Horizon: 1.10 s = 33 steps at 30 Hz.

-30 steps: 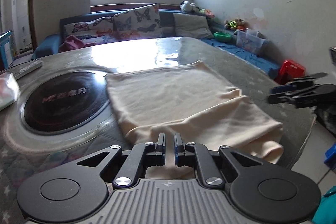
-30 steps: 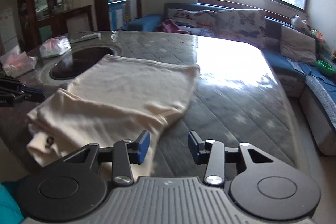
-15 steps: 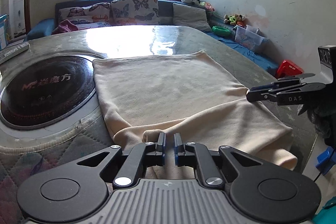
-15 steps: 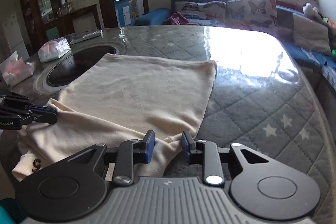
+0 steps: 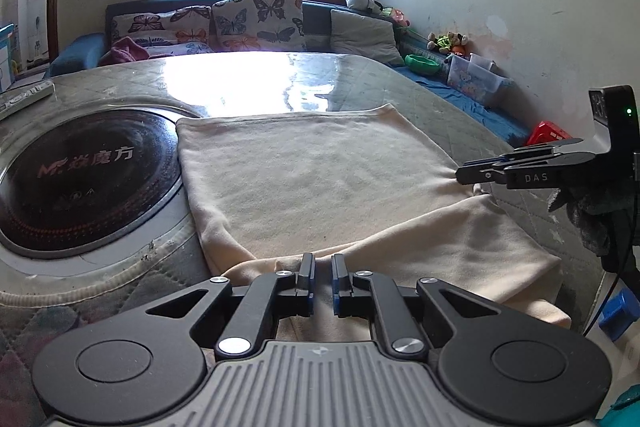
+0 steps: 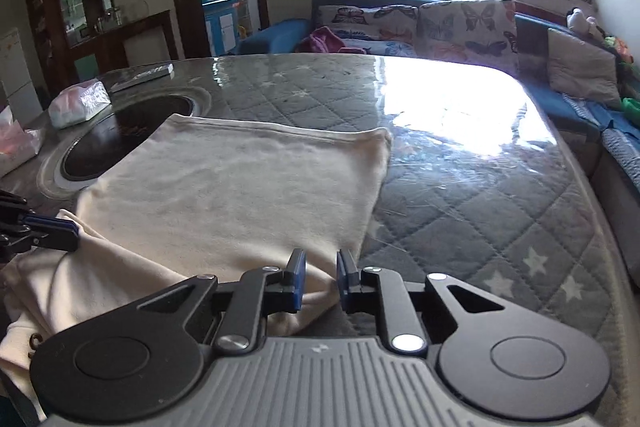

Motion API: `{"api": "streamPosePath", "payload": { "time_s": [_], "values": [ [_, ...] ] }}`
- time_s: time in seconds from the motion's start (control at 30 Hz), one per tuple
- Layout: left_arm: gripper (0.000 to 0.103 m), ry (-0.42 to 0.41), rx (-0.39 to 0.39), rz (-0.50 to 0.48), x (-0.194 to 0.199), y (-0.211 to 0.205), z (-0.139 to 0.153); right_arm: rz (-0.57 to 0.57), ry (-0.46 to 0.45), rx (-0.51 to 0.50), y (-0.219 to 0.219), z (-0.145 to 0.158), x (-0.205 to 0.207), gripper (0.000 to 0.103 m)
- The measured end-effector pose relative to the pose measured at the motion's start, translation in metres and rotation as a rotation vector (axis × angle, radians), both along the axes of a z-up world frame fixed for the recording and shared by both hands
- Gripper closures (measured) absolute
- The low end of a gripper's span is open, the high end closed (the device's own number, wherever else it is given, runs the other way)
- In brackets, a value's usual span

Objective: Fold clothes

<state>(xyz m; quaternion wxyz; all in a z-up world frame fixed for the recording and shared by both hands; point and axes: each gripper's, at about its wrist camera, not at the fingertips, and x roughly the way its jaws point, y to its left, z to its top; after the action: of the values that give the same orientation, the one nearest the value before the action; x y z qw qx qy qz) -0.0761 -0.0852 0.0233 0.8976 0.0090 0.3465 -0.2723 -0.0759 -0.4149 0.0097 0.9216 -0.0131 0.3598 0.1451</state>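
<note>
Cloth (image 5: 320, 183), soft, light and limp, lies flat on the table (image 6: 480, 163), best pinched at its near fold, where left tongs (image 5: 322, 277) and right tongs (image 6: 320, 273) each nip it.

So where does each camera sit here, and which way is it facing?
Left wrist: rides the left claw, facing the window across the cream garment; the right claw shows at its right edge.
Right wrist: rides the right claw, facing the sofa and doorway; the left claw shows at its left edge.
Shared: garment, round cooktop, butterfly cushions.
</note>
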Motion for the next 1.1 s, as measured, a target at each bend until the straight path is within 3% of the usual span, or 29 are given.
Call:
{"api": "streamPosePath", "payload": {
  "time_s": [0.2,0.4,0.63,0.73,0.93,1.1],
  "values": [
    [0.093,-0.022,0.029,-0.026,-0.009,0.006,0.006,-0.008,-0.009,-0.039,0.001,0.004,-0.001,0.087],
    [0.092,-0.062,0.105,-0.105,-0.037,0.013,0.014,0.140,-0.029,-0.080,0.014,0.023,-0.048,0.084],
    [0.092,-0.099,0.188,-0.197,-0.068,0.009,0.019,0.275,-0.003,-0.117,0.038,0.017,-0.088,0.081],
    [0.090,-0.123,0.175,-0.172,-0.066,0.005,0.023,0.297,-0.036,-0.169,0.049,0.016,-0.095,0.081],
    [0.090,-0.103,0.113,-0.135,-0.047,-0.008,0.013,0.335,-0.073,-0.102,0.068,0.024,-0.089,0.081],
    [0.089,-0.090,0.140,-0.138,-0.054,0.002,0.009,0.393,-0.078,-0.067,0.093,0.022,-0.079,0.081]
  ]
}}
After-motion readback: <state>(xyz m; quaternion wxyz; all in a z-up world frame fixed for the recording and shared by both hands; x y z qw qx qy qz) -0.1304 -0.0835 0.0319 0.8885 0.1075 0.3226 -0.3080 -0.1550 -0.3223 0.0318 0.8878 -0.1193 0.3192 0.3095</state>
